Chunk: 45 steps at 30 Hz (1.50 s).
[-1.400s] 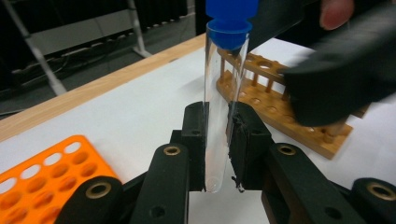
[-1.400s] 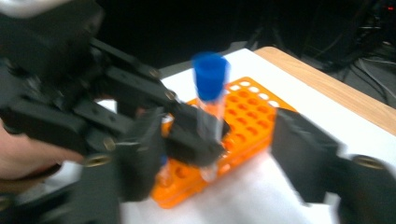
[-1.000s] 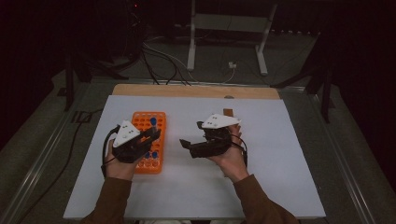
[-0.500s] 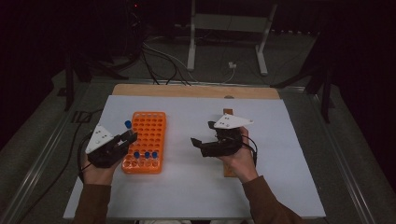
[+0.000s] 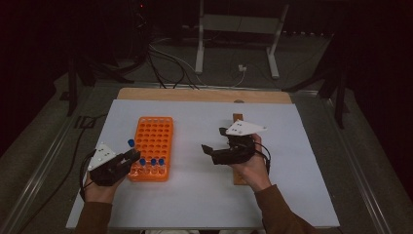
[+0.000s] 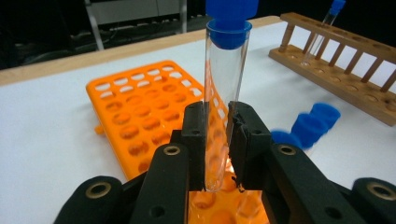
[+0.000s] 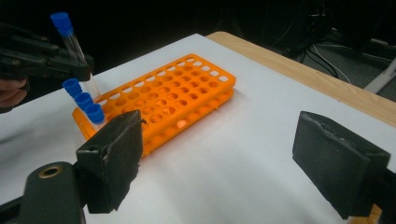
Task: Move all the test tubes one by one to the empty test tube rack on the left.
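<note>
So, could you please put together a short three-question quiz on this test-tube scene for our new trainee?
1. True or false: the left gripper is shut on a blue-capped test tube.
2. How many capped tubes stand in the orange rack? A) one B) three C) six
3. Fill in: the right gripper has its jaws ____ with nothing between them.

Key
1. True: the jaws clamp the clear tube low on its body.
2. B: three blue caps line the rack's near end.
3. Open: the right gripper hovers over the white table, right of the rack.
</note>
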### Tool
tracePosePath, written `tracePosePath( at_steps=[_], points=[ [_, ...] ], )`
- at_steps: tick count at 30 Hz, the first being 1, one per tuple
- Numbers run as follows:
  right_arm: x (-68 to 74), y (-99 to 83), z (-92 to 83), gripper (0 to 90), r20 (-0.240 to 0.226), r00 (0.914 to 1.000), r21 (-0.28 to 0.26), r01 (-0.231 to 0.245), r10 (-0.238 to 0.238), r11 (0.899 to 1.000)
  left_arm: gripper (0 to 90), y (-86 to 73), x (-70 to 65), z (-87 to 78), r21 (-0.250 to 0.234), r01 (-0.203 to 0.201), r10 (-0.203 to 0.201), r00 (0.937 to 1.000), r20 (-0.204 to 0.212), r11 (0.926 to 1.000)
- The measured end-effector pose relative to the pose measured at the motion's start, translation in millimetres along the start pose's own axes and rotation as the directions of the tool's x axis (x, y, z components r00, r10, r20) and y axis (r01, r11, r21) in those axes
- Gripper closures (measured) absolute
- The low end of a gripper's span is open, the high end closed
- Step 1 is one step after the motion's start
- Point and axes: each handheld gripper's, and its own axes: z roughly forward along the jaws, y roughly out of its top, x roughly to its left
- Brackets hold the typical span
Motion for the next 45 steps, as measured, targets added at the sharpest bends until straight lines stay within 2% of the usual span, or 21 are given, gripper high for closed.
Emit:
tracePosePath(
  at_steps=[6, 11, 20, 27, 34, 45],
  points=[
    [-0.5, -1.0, -1.4, 16.9, -0.003, 1.0000, -0.003, 0.000, 0.000, 1.000, 77.4, -11.6, 0.7, 0.0, 0.026, 0.009, -0.009, 0.9999, 0.003, 0.9996],
    [0.2, -1.9, -0.6, 17.2, -0.008, 1.0000, -0.008, -0.001, 0.001, 1.000, 77.4, -16.9, -1.3, 1.4, 0.029, 0.016, -0.017, 0.9997, 0.016, 0.9995],
    [0.1, -3.8, -1.3, 17.6, -0.014, 0.9999, -0.012, -0.004, 0.004, 1.000, 77.2, -23.2, -4.6, 4.2, 0.064, 0.009, -0.011, 0.9997, 0.022, 0.9979],
    [-1.5, -5.7, -3.0, 18.2, -0.017, 0.9998, -0.015, -0.008, 0.008, 1.000, 77.1, -32.2, -7.7, 8.5, 0.136, -0.025, 0.022, 0.9995, 0.024, 0.9903],
    [-0.8, -5.5, -3.1, 18.9, -0.021, 0.9998, -0.017, -0.006, 0.006, 1.000, 77.4, -32.4, -9.9, 11.7, 0.166, -0.048, 0.046, 0.9988, 0.016, 0.9849],
    [-0.3, -6.4, -1.3, 19.9, -0.025, 0.9997, -0.013, -0.003, 0.002, 1.000, 77.1, -32.7, -8.1, 12.4, 0.174, -0.034, 0.030, 0.9993, 0.022, 0.9842]
  ],
)
